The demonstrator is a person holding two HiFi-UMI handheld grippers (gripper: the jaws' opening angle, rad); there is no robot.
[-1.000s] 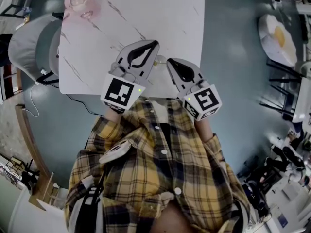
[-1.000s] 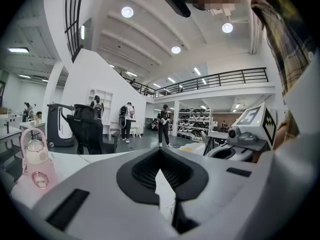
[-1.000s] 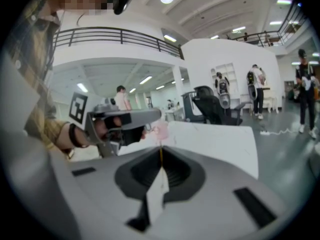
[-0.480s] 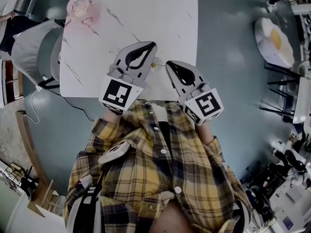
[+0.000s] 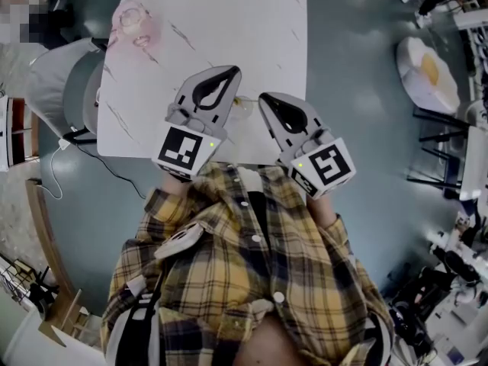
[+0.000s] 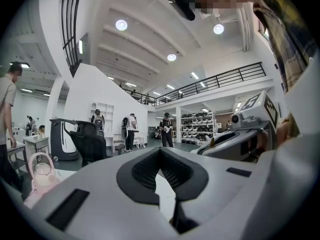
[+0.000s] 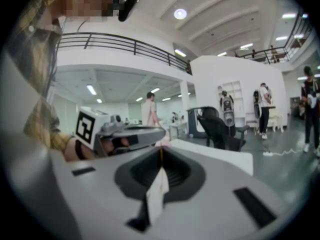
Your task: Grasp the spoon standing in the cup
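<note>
Over the near edge of the white, grey-veined square table (image 5: 229, 21), the grey left gripper (image 5: 232, 70) is closed on nothing. Just right of it, a small clear cup (image 5: 243, 107) peeks out. Its spoon's axis is too hidden to tell. The grey right gripper (image 5: 264, 97) is closed too, and empty.

Clear cup (image 5: 246, 110) with yellowish spoon (image 5: 238, 100)

I see a white marble table (image 5: 252, 29) with a pink teapot (image 5: 131, 23) on its far-left corner and a grey chair (image 5: 53, 90) against its left edge. Beyond it, a black office chair (image 6: 90, 143) and standing people (image 6: 166, 130).
</note>
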